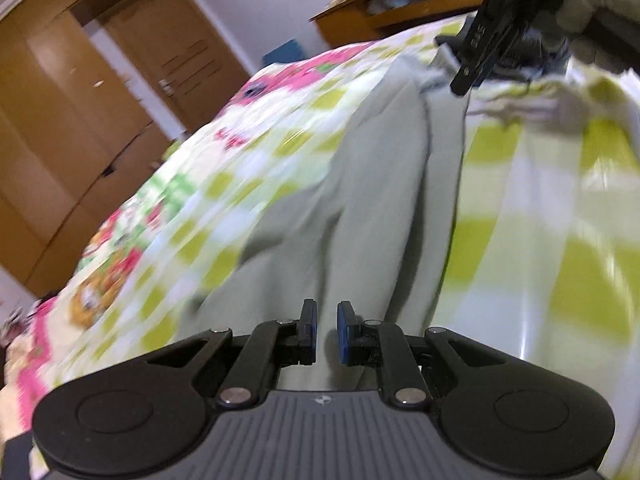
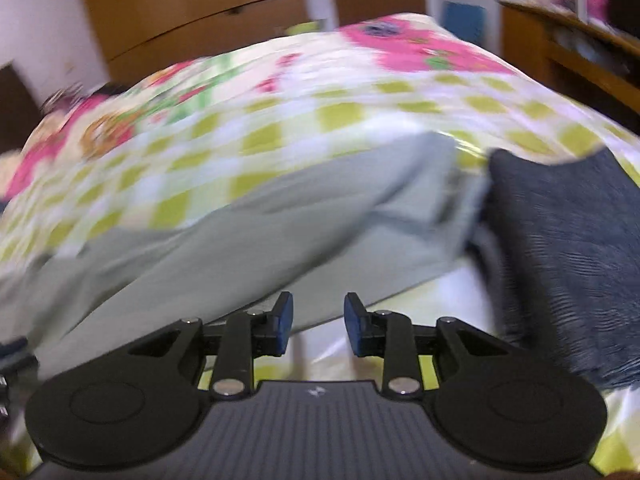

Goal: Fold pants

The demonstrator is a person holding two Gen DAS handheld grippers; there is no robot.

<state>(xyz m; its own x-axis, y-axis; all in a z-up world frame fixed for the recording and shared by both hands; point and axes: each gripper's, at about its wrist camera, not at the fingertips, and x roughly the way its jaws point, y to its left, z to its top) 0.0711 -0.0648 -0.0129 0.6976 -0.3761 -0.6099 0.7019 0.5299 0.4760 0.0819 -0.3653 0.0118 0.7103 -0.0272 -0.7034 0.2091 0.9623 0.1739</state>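
Beside grey pants point(image 2: 248, 232), dark folded garment point(image 2: 560, 256): right view only.

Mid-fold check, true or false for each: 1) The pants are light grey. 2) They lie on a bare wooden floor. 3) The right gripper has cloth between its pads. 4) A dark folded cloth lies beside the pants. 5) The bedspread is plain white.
1) True: the pants are light grey.
2) False: they lie on a bedspread.
3) False: the right gripper is open, nothing between its pads.
4) True: a dark cloth lies by the pants in the right wrist view.
5) False: it is green-and-white check with pink flowers.
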